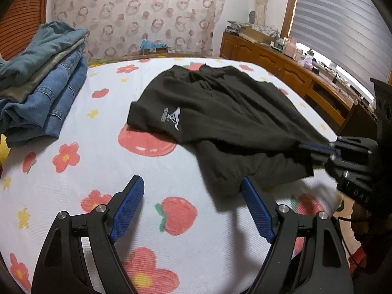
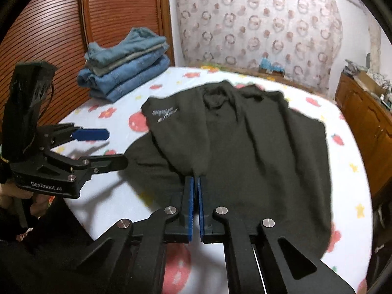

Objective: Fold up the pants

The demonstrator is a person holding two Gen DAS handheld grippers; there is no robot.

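Observation:
Dark pants [image 1: 220, 115] with a small white logo lie partly folded on the flower-print bed sheet [image 1: 98, 161]; they also show in the right wrist view [image 2: 245, 147]. My left gripper [image 1: 191, 191] is open and empty, just left of the pants' near cuff; it also shows at the left in the right wrist view [image 2: 115, 147]. My right gripper [image 2: 195, 181] is shut on an edge of the pants, lifting the cloth a little; it also shows at the right in the left wrist view [image 1: 316, 148].
A stack of folded jeans and blue clothes [image 1: 41, 78] sits at the bed's far left, also in the right wrist view [image 2: 127, 71]. A wooden cabinet [image 1: 281, 66] with clutter runs along the right. A patterned curtain [image 1: 137, 12] hangs behind.

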